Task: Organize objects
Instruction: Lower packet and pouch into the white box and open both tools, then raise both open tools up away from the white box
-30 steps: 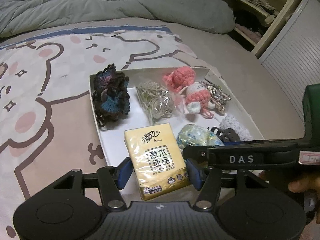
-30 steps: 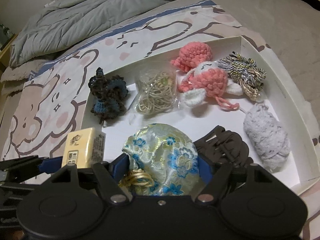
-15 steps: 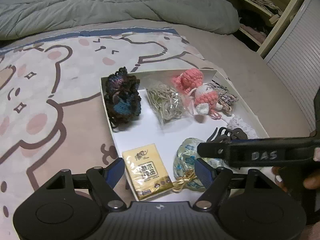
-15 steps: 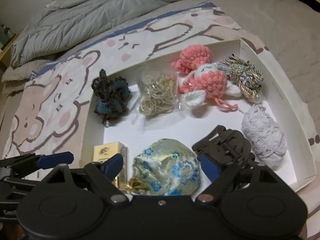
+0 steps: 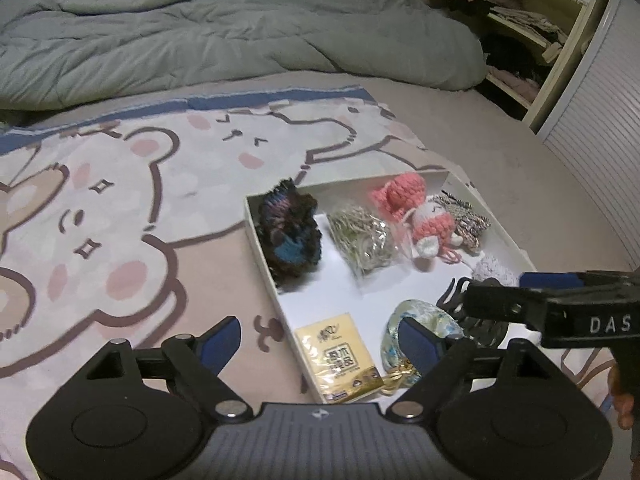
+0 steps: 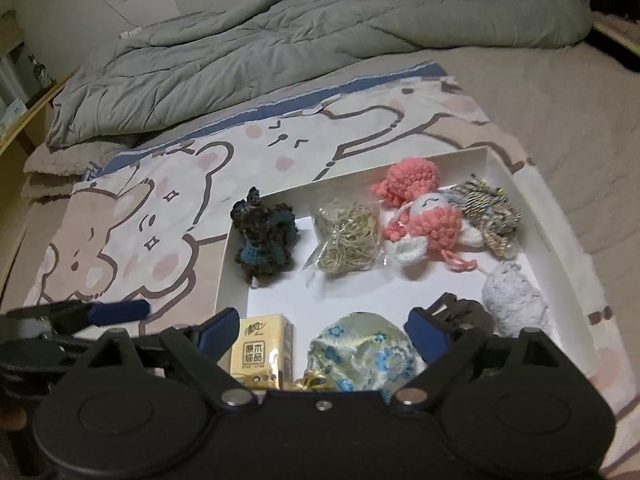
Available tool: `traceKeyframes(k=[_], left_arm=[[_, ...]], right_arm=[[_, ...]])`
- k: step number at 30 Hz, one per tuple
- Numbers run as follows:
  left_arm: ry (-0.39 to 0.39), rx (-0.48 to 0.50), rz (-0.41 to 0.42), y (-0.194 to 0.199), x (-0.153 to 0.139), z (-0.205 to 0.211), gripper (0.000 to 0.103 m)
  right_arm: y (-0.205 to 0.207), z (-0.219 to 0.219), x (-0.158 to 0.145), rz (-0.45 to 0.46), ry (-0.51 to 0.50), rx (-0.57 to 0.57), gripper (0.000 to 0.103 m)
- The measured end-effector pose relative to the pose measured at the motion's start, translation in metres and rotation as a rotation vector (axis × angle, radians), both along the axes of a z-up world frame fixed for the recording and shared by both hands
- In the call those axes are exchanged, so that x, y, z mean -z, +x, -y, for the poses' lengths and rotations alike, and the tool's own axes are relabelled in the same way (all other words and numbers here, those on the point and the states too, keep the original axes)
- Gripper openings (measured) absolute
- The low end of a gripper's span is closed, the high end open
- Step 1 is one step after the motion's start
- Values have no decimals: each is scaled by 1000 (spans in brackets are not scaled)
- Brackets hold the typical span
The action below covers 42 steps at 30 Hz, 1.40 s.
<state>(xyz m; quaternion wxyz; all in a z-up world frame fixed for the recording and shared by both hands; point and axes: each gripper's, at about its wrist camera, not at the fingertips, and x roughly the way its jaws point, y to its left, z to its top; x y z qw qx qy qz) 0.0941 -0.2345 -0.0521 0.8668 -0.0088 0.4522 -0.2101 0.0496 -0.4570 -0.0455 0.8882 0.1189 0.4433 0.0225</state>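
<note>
Both grippers have lifted back, their jaws just opening to stand spread and empty: left gripper (image 5: 320, 340) above the tissue pack (image 5: 338, 354), right gripper (image 6: 320, 330) above the brocade pouch (image 6: 362, 354). Both items lie released at the near edge of the white box (image 6: 538, 216). Placement appears done; behind lie a dark crochet piece (image 6: 264, 240), a bagged cord bundle (image 6: 348, 240) and pink crochet dolls (image 6: 420, 216), so the next move calls for finding any item outside.

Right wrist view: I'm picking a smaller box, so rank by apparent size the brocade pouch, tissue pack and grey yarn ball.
1. Brocade pouch, largest, though nearest the camera and partly hidden.
2. Tissue pack and grey yarn ball look alike; unranked.
</note>
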Motion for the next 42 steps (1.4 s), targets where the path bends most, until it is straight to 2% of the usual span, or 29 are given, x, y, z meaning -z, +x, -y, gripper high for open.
traceKeyframes(k=[9,17,26,33,42], left_arm=[[14,-10,124,-22,-39,-21,99],[199,-54,191,-43,-54,-27,101],[144,-63,182,-71,-61,-47,101],[111,-70,211,-90,-65,-63,101],[167,-91,230,-99,-62,-74,101]], right_arm=[[-31,-13,-29,68,-127,59,94],[-61,-31,-45,119,-163,85,96],[-89,-53,-54,174,-219,108,100],[-107,-64,-53,184,-263,155,101],[-123,-75,-56,240,-298,225,101]])
